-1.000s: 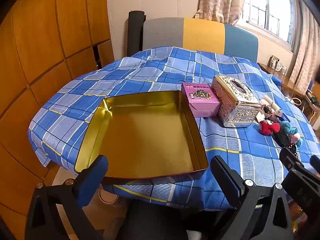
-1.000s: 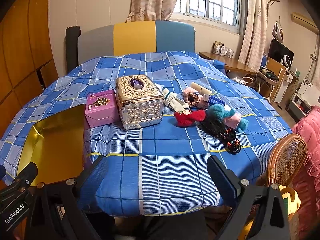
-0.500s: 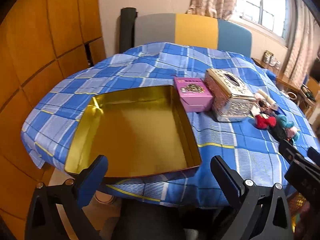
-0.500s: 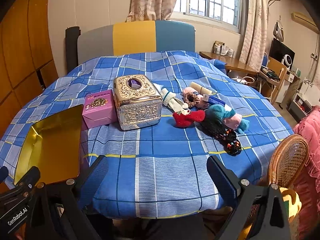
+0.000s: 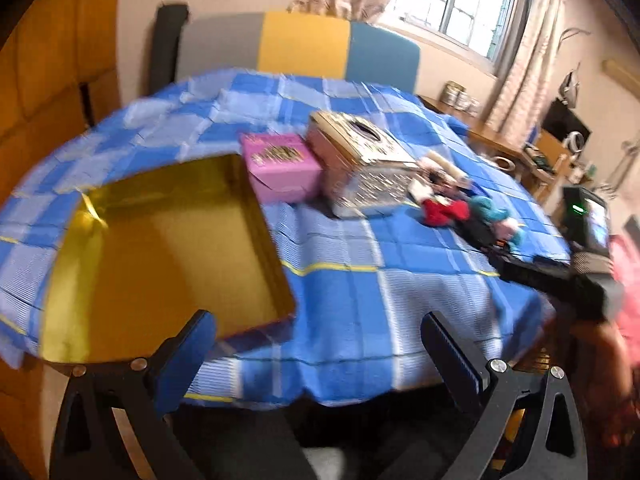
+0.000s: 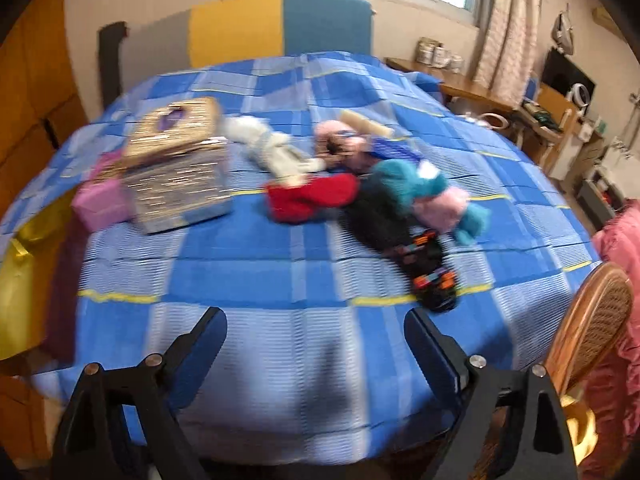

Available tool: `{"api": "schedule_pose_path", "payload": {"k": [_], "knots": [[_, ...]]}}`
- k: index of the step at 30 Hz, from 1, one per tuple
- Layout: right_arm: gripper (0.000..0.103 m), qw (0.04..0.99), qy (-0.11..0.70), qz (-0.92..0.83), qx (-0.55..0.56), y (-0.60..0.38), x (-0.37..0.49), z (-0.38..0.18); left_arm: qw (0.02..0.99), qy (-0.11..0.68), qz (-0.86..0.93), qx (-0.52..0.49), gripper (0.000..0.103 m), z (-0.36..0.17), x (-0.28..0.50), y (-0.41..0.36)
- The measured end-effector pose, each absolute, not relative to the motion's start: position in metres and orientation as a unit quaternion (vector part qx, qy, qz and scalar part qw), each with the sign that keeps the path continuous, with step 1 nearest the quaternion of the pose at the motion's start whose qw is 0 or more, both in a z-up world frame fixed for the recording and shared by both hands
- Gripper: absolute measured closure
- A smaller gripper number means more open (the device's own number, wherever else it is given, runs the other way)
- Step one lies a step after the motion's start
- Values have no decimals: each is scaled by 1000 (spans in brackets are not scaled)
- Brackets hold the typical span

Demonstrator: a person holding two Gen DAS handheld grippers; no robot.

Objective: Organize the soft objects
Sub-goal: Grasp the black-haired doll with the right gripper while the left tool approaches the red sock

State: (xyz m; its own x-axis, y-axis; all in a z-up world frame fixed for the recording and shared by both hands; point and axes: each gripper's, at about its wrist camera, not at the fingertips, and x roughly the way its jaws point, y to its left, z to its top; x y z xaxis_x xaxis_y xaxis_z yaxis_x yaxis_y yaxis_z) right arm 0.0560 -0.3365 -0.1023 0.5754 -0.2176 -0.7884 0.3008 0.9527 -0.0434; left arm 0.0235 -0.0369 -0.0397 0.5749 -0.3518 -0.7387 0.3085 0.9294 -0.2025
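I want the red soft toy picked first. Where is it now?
In the right wrist view the red soft toy lies mid-table on the blue checked cloth, between the ornate tissue box and the black beaded item.

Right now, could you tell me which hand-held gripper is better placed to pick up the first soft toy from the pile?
Right. The right hand-held gripper is open and faces the pile of soft toys directly; the left hand-held gripper fronts the gold tray, with the pile off to its side.

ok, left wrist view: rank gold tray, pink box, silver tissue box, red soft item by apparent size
1. gold tray, though nearest the camera
2. silver tissue box
3. pink box
4. red soft item
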Motion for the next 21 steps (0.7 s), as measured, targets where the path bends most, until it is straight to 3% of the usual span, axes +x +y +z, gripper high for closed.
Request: {"api": "schedule_pose_path", "payload": {"k": [13, 15, 21], "knots": [[28, 806, 574, -143, 22, -435, 149, -134, 857, 464, -224, -3, 0, -51, 27, -67], [39, 796, 589, -138, 33, -440, 155, -141, 849, 471, -239, -5, 0, -54, 28, -72], [54, 777, 615, -122, 58, -451, 160, -162, 838, 484, -253, 9, 0, -60, 35, -93]]}}
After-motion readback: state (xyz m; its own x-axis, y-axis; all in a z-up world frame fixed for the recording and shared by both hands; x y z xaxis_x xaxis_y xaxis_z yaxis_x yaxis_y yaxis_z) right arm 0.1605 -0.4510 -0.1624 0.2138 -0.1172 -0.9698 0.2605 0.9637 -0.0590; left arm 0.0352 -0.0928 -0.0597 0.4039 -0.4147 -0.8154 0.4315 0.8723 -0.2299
